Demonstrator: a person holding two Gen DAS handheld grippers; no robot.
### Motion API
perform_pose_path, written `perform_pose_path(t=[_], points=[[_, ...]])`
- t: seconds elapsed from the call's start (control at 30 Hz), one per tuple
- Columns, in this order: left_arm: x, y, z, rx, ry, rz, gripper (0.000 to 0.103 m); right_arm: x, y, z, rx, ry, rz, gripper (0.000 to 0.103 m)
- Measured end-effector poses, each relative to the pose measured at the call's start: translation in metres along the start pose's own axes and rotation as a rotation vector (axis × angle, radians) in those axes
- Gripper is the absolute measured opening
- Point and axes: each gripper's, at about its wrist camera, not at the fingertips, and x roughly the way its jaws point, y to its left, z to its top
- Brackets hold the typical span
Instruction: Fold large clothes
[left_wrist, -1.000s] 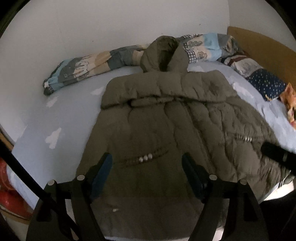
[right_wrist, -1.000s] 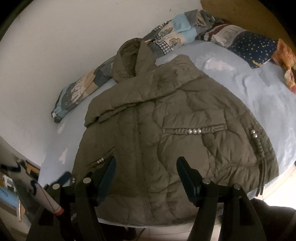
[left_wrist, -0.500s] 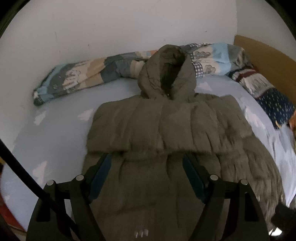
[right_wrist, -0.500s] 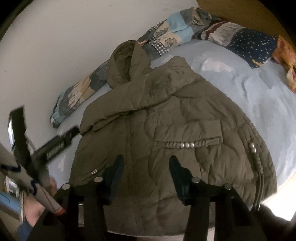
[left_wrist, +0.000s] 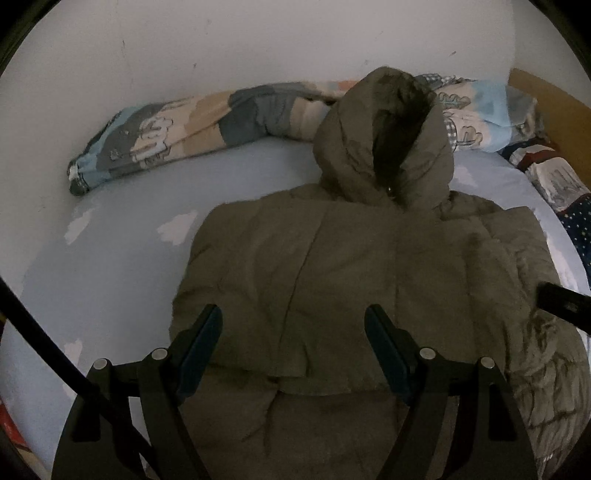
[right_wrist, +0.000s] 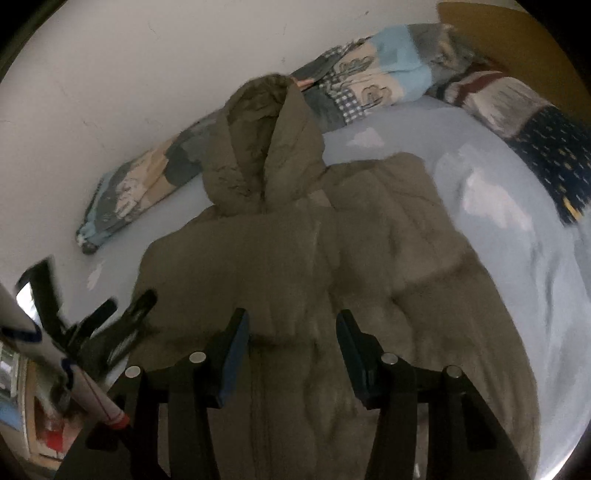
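Matt, quilted olive cloth on the padded coat (left_wrist: 354, 280); smooth pale-blue bedsheet (left_wrist: 122, 266) (cloud print); printed cotton-like quilt (left_wrist: 177, 136); plain wooden headboard (left_wrist: 554, 107).

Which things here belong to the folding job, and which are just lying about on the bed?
Belong to the job:
- olive hooded puffer jacket, spread on the bed with both sleeves folded across its chest
- left gripper, fingers apart, holding nothing
- right gripper, fingers apart, holding nothing

Just lying about:
- rolled patchwork quilt along the wall
- navy dotted pillow
- light blue bedsheet
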Motion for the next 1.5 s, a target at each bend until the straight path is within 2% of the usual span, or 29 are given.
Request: perform_pose_path(t=[0.13, 0.23, 0.33, 0.4, 0.47, 0.57, 0.7, 0.87, 1.07, 1.1, 1.13, 1.17, 1.23, 1.33, 1.5], points=[[0.022, -0.008, -0.002, 0.022, 0.062, 0.011, 0.078, 0.054, 0.007, 0.019, -0.032, 0.079, -0.027, 0.053], [0.036, -0.011, -0.009, 0.021, 0.108, 0.018, 0.079, 0.096, 0.006, 0.021, -0.054, 0.207, -0.062, 0.054], [0.035, -0.006, -0.007, -0.019, 0.12, -0.001, 0.079, 0.099, 0.012, 0.033, -0.087, 0.256, -0.064, 0.054], [0.021, -0.001, -0.003, -0.084, 0.089, -0.04, 0.079, 0.086, 0.017, 0.055, -0.095, 0.219, -0.021, 0.054], [0.009, 0.003, 0.001, -0.115, 0.054, -0.083, 0.079, 0.068, 0.023, 0.093, -0.106, 0.128, -0.012, 0.055], [-0.004, 0.004, 0.002, -0.108, 0.008, -0.071, 0.079, 0.062, 0.026, 0.153, -0.095, 0.005, -0.038, 0.075], [-0.008, 0.007, 0.0, -0.087, -0.011, -0.065, 0.079, 0.09, 0.019, 0.22, -0.025, -0.077, -0.06, 0.075], [-0.002, 0.013, 0.0, -0.06, -0.009, -0.074, 0.079, 0.148, 0.017, 0.293, 0.018, -0.104, -0.109, 0.075], [0.012, 0.013, 0.002, -0.027, 0.032, -0.096, 0.079, 0.213, 0.012, 0.324, -0.004, -0.106, -0.212, 0.075], [0.013, 0.014, 0.003, -0.036, 0.035, -0.105, 0.079, 0.22, 0.01, 0.324, -0.011, -0.106, -0.189, 0.06], [0.013, 0.015, 0.004, -0.044, 0.035, -0.111, 0.079, 0.23, 0.011, 0.322, -0.034, -0.082, -0.189, 0.041], [0.012, 0.016, 0.004, -0.049, 0.034, -0.112, 0.079, 0.239, 0.01, 0.32, -0.056, -0.043, -0.22, 0.007], [0.009, 0.018, 0.006, -0.066, 0.026, -0.109, 0.079, 0.235, 0.015, 0.312, -0.079, -0.077, -0.218, 0.007], [0.002, 0.018, 0.007, -0.088, 0.016, -0.133, 0.079, 0.204, 0.015, 0.297, -0.079, -0.132, -0.186, 0.006], [-0.014, 0.026, 0.007, -0.135, -0.016, -0.155, 0.079, 0.107, 0.016, 0.254, -0.175, -0.198, -0.08, 0.006]])
